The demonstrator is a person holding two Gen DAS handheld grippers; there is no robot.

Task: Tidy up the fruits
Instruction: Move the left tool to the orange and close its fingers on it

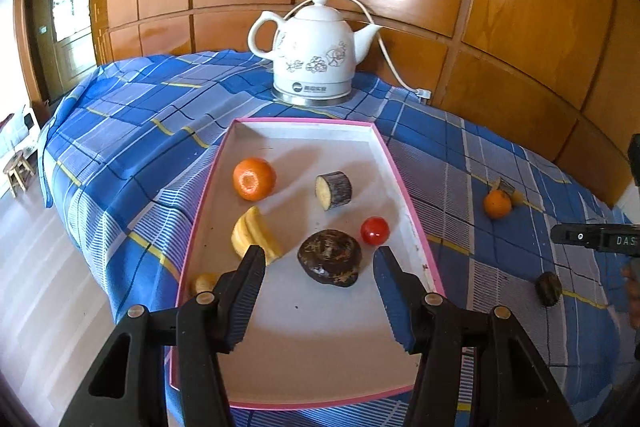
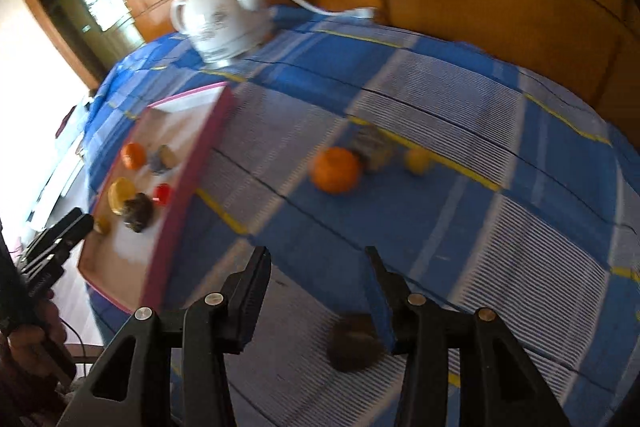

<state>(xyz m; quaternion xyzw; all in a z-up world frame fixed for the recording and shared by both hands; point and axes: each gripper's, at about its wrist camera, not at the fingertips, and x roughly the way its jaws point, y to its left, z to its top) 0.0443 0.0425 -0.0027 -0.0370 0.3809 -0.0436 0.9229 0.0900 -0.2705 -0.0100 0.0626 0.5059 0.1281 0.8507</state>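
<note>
Wood panelling backs a table under a blue checked cloth (image 1: 132,131), and on the cloth sits a pink-rimmed tray (image 1: 404,183) where the fruits are being gathered. Inside the tray lie an orange (image 1: 254,178), a cut log-like piece (image 1: 334,190), a yellow banana bunch (image 1: 253,233), a small tomato (image 1: 375,230), a dark lumpy fruit (image 1: 330,258) near the middle, and a small yellow bit (image 1: 202,283) at the near left rim.

Right of the tray, loose on the cloth, are a second orange (image 2: 335,169), a grey-brown piece (image 2: 374,147) just behind it, a small yellow fruit (image 2: 417,159) beside that, and a dark round fruit (image 2: 354,345) nearer the viewer. A white kettle (image 1: 314,51) with its cord stands beyond the tray.

The left gripper (image 1: 320,259) hangs over the near part of the tray, jaws partly apart and empty, with the dark lumpy fruit just beyond its tips. The right gripper (image 2: 318,259) is over the cloth to the right of the tray; its view is blurred. Its jaws are about a third apart and hold nothing. The dark round fruit lies low beside the right finger (image 2: 384,307), partly hidden by it, not between the pads.

By the look of it, some fruits are already sorted and the right hand is going for one of the loose ones. The next move likely calls for centring the jaws over the dark round fruit, or the second orange farther on, opening wide enough, closing, and carrying it left to the tray.
</note>
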